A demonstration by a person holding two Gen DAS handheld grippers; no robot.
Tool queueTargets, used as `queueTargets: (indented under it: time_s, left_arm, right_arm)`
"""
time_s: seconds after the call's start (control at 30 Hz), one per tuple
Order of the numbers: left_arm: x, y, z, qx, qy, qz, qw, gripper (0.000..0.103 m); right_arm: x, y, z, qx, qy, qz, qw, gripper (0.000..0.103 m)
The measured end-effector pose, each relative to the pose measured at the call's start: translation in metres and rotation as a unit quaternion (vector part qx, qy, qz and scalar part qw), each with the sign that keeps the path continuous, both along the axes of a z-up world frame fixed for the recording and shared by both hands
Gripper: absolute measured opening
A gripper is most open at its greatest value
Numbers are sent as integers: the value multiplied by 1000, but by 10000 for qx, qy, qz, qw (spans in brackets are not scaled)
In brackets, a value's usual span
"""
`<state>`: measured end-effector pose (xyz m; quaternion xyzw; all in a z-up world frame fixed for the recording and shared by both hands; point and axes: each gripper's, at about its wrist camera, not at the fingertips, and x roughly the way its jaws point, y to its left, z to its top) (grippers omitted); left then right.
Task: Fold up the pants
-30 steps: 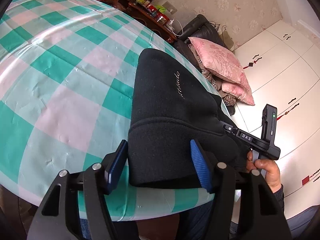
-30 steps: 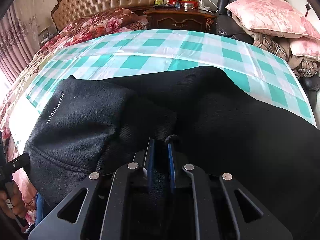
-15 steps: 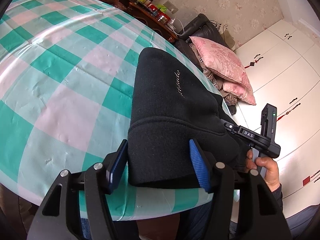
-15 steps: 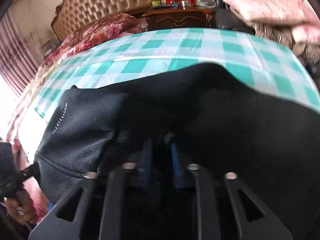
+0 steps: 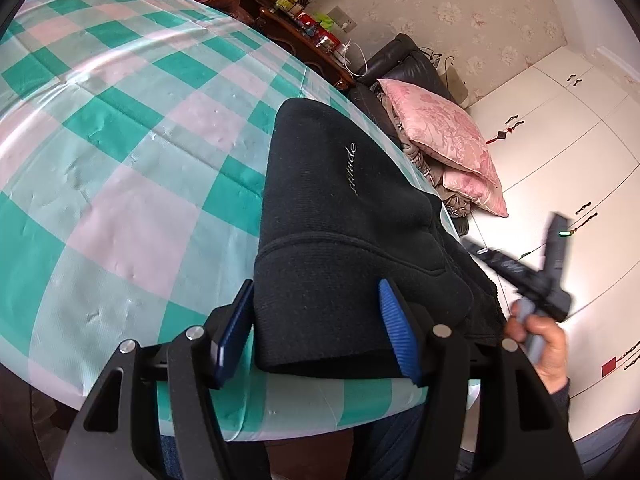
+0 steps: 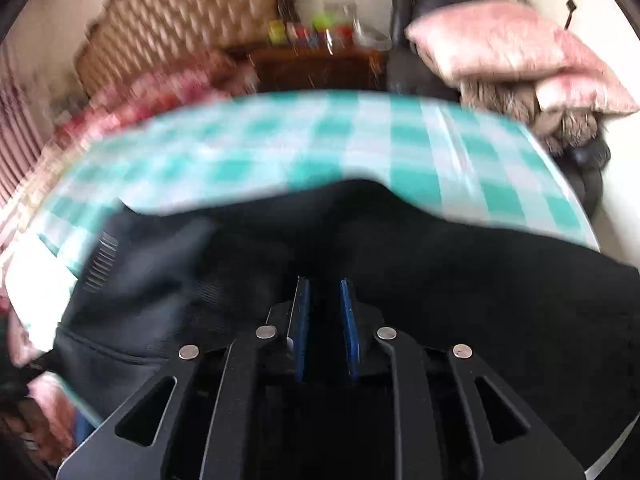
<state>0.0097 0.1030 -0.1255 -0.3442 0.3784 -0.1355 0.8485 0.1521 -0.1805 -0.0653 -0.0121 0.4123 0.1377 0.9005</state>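
Black pants [image 5: 340, 232] lie folded on the checked tablecloth, waistband at the near table edge. They also fill the lower part of the right wrist view [image 6: 440, 264]. My left gripper [image 5: 316, 320] is open, its blue fingers on either side of the waistband end, not pinching it. My right gripper [image 6: 324, 300] has its jaws nearly together with dark pants fabric between them, lifted off the table. The right wrist view is blurred by motion. The right gripper's body and the hand holding it show in the left wrist view [image 5: 536, 280].
The green and white checked table [image 5: 120, 160] spreads to the left and back. A pink pillow [image 5: 444, 140] lies on a dark sofa beyond the table. A wooden nightstand [image 5: 308, 36] and a bed headboard [image 6: 188, 20] stand behind. White cupboards [image 5: 560, 140] are at right.
My right gripper has pulled back and risen with the pants fabric, and its view has blurred. My left gripper has stayed open around the waistband.
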Motion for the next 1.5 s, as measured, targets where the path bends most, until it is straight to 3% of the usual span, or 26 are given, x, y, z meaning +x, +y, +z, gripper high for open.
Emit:
queueTargets:
  time_s: [0.07,0.13,0.2,0.23,0.3,0.33,0.4,0.47,0.57,0.7,0.8,0.9,1.0,1.07,1.2,1.27,1.3,1.37,1.47,1.5]
  left_arm:
    - [0,1,0,-35,7,21,10000,59]
    - [0,2,-1,-101,28,64,9999,50]
    - [-2,3,2,-73,2,88,9999,45]
    - [-4,2,5,-48,-39,84,9999,44]
    - [-7,2,10,-147,-127,114,9997,46]
    - [-7,4,9,-293,-131,169,9993,54]
    - [-5,8,-1,-674,45,289,9973,61]
    - [-4,5,-2,-550,93,277,9981,61]
    - [-3,5,-3,-661,194,325,9971,61]
    - [-1,4,-1,-625,291,364,9970,43]
    - [-4,0,17,-408,175,362,9984,34]
    - [-3,-15,51,120,30,386,9992,31]
    - [-1,-36,87,696,-171,311,9969,30]
    - [4,-51,108,1071,-233,264,9936,29]
    - [19,-102,156,2121,-340,101,9766,29]
    - [27,-138,184,2745,-526,-32,9602,28]
    - [31,-153,195,2960,-612,-102,9532,28]
    - [36,-195,218,3483,-842,-286,9332,28]
    - [43,-287,245,4416,-1337,-712,8843,28]
    - [44,-313,248,4598,-1459,-832,8720,28]
  right_arm:
    - [-16,16,7,183,-35,325,9993,19]
    - [-31,42,0,-38,-51,814,9967,19]
    - [-37,61,-24,-386,142,941,9947,19]
    - [-37,64,-36,-434,272,886,9948,20]
    - [-46,71,-42,-747,-200,910,9928,20]
    - [-48,72,-43,-838,-265,924,9918,20]
    - [-46,68,-44,-775,-267,888,9927,20]
    - [-41,58,-45,-512,-155,868,9948,20]
    - [-44,54,-46,-360,-122,862,9956,17]
    - [-50,58,-47,-339,-167,775,9963,17]
    - [-48,54,-45,-140,-48,717,9973,17]
    - [-44,43,-41,262,169,661,9973,18]
    - [-37,15,-35,1025,412,369,9932,31]
    - [-31,-2,-38,1258,604,209,9900,31]
    - [-27,-25,-36,1489,820,370,9848,31]
    - [-26,-56,-25,1901,713,110,9791,33]
    - [-26,-80,-18,2144,660,-76,9745,39]
    - [-25,-118,-8,2431,613,-299,9676,48]
    - [-29,-188,10,2771,402,-680,9576,54]
    - [-33,-211,15,2865,306,-826,9540,56]
